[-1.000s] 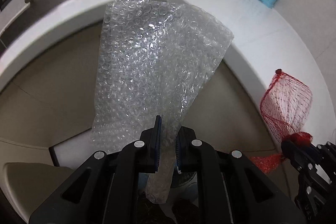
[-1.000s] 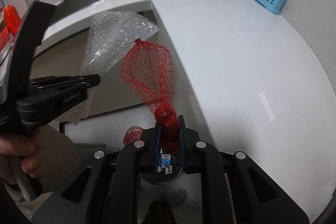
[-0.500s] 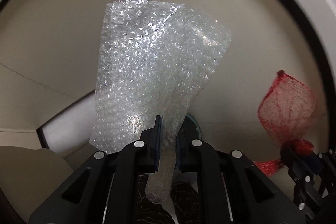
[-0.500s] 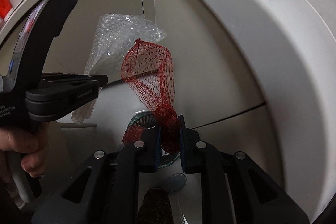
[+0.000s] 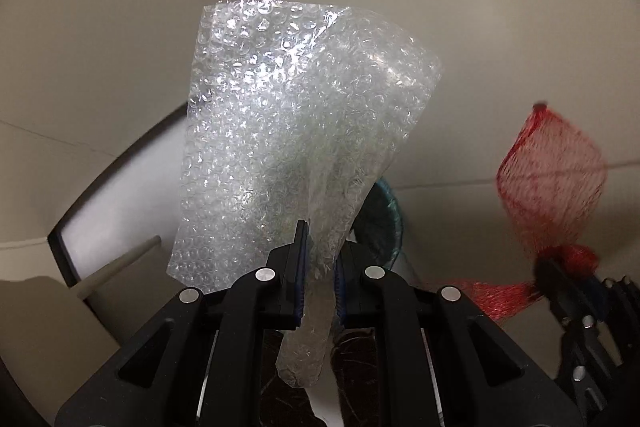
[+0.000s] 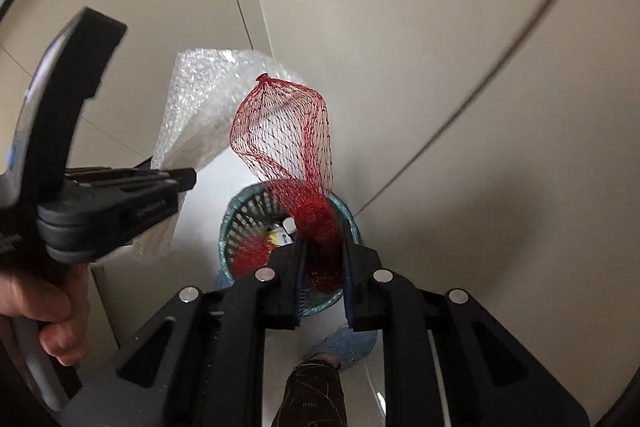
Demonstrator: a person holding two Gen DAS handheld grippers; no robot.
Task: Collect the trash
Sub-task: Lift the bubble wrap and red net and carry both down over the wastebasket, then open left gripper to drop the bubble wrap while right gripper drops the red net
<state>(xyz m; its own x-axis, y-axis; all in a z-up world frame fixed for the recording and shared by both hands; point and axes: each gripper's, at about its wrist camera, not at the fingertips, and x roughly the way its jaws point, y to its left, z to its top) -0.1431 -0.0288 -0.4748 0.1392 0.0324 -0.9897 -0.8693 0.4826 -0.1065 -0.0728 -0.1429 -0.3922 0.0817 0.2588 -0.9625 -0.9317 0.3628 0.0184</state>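
My left gripper (image 5: pixel 319 259) is shut on a clear sheet of bubble wrap (image 5: pixel 296 131) that stands up in front of it. My right gripper (image 6: pixel 322 259) is shut on a red mesh net bag (image 6: pixel 286 139), held above a teal slatted waste basket (image 6: pixel 240 223) on the floor. The basket holds some trash, among it a small bottle. In the left wrist view the basket's rim (image 5: pixel 390 211) shows behind the bubble wrap, and the net bag (image 5: pixel 552 179) with the right gripper (image 5: pixel 560 267) is at the right. The left gripper (image 6: pixel 176 179) and bubble wrap (image 6: pixel 204 99) show left in the right wrist view.
Beige cabinet doors (image 6: pixel 400 27) stand close behind the basket. The floor (image 5: pixel 112 203) is white under the cabinet edge. The person's shoe (image 6: pixel 348 343) and trouser leg (image 6: pixel 316 395) are just in front of the basket. A hand (image 6: pixel 44 311) holds the left gripper's handle.
Both grippers have come down from counter height to below the countertop, with the trash still held. The waste basket has come into view under the net bag.
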